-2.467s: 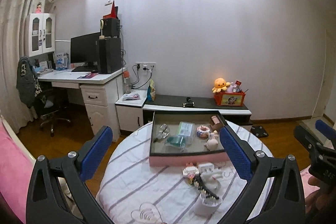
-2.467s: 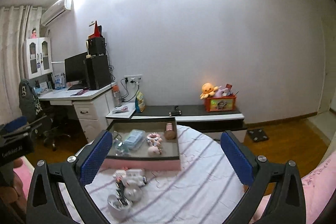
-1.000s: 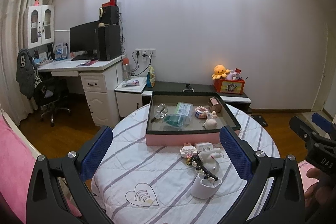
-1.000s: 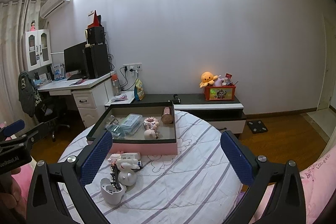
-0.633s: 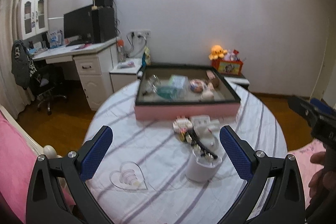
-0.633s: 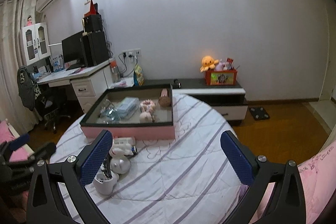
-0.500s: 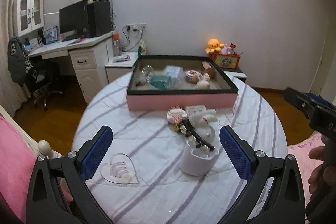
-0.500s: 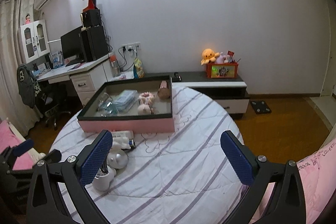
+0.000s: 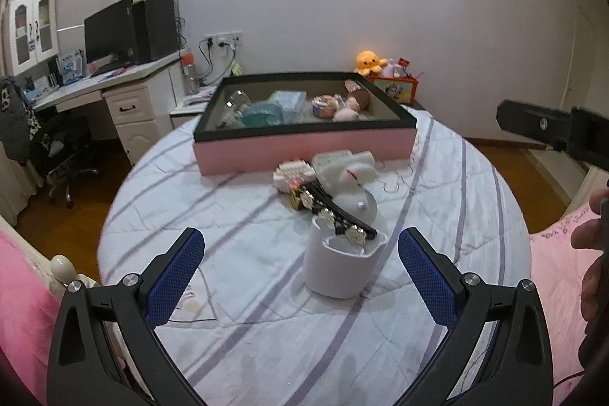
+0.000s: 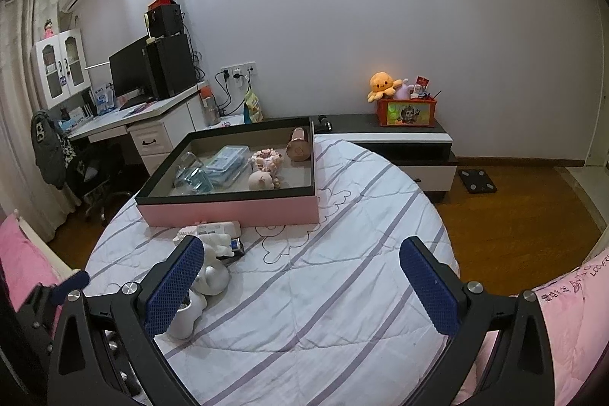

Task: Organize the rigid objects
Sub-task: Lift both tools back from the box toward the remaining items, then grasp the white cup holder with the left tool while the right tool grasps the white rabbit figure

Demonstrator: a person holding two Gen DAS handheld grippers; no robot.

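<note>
Left wrist view: hair clip (image 9: 335, 214) across white cup (image 9: 342, 265), tilted up-left; both grippers spread.

We find the tray (image 9: 304, 147) at the far side of the table (image 9: 236, 215). A cluster of small items (image 9: 327, 174) lies just before it. The cup (image 9: 342, 265) stands nearer us, before that cluster. A desk (image 9: 114, 82) stands behind, left.

One pink tray (image 9: 304, 147), one white cup (image 9: 342, 269), two grippers, one octopus plush (image 10: 381, 84).
</note>
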